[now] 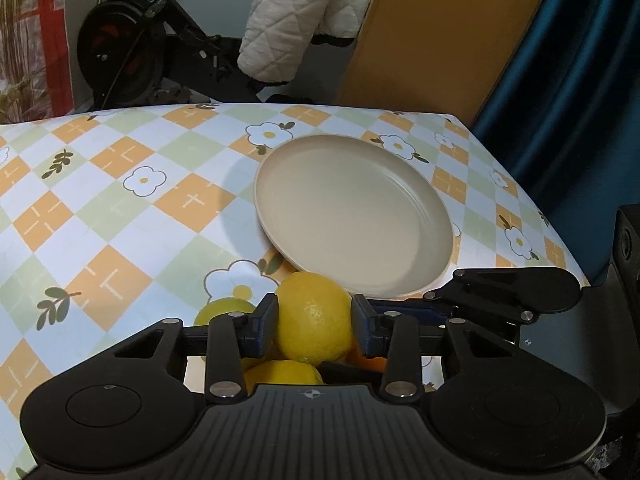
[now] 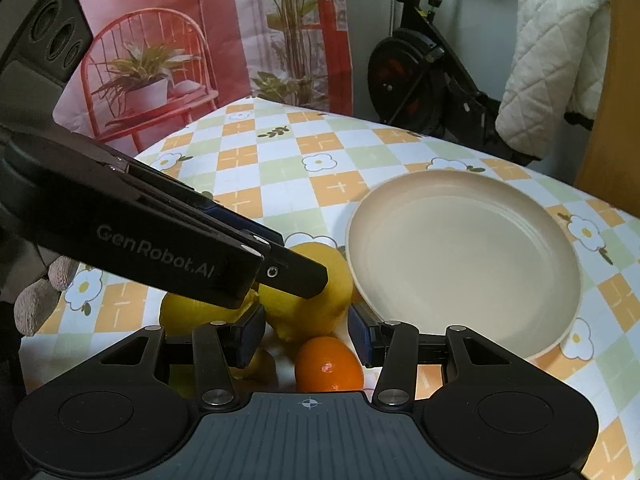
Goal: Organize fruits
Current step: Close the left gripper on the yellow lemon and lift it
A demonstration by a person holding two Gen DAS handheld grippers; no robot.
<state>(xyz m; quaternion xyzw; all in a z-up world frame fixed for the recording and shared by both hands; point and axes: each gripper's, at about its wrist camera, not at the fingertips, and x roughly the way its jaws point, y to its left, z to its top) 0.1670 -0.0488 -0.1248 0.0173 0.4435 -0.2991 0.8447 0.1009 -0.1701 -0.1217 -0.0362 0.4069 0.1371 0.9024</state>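
**Lemon clamped beside the empty plate**

The left gripper [image 1: 314, 322] is seen low in the centre of its own view, its two pads pressed against the sides of a yellow lemon [image 1: 314, 318]. The right gripper [image 2: 306, 334] is held with its jaws apart; an orange [image 2: 329, 364] lies between and below its pads, but no contact can be made out. In the right wrist view the lemon is found left of centre, just beside the rim of the beige plate [image 2: 568, 256], which fills the right half of the frame and holds nothing. Two more lemons [image 2: 192, 314] are crowded at lower left on the checked tablecloth [image 2: 280, 160].

A slip is judged possible: the lemon's rounded skin is gripped across a narrow pad area, and a tilt during lifting could let it roll out. The neighbouring fruit could also be knocked, being packed so closely.

"GenRobot.AI" is read on the left gripper's side.
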